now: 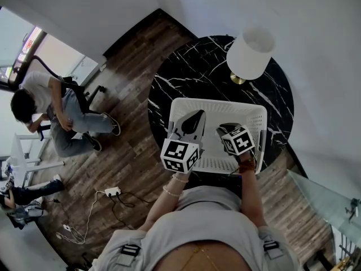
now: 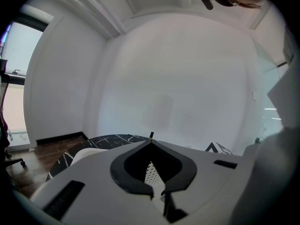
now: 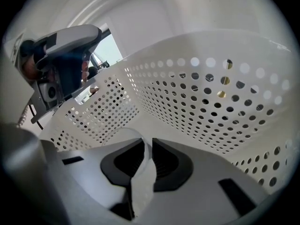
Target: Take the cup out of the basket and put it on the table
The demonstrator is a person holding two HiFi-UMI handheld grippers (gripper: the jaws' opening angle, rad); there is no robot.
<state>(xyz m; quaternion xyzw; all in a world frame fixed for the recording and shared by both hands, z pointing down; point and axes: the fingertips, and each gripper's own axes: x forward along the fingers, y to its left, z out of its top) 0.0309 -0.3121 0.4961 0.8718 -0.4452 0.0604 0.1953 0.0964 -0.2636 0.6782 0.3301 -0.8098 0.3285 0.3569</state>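
Note:
In the right gripper view a white cup (image 3: 142,182) stands inside the white perforated basket (image 3: 197,93). My right gripper (image 3: 145,143) is shut on the cup's thin wall, one jaw inside and one outside. The head view shows the basket (image 1: 217,103) on a round black marble table (image 1: 186,72), with the right gripper (image 1: 225,131) down inside it; the cup is hidden there. My left gripper (image 1: 193,119) hovers over the basket's left half. Its jaws (image 2: 151,138) meet at the tips, shut and empty, pointing at the wall beyond the table (image 2: 108,139).
A lamp with a white shade (image 1: 250,52) stands at the table's far side behind the basket. A person sits in a chair (image 1: 51,112) at the left on the wood floor. A power strip with cables (image 1: 113,191) lies near my feet.

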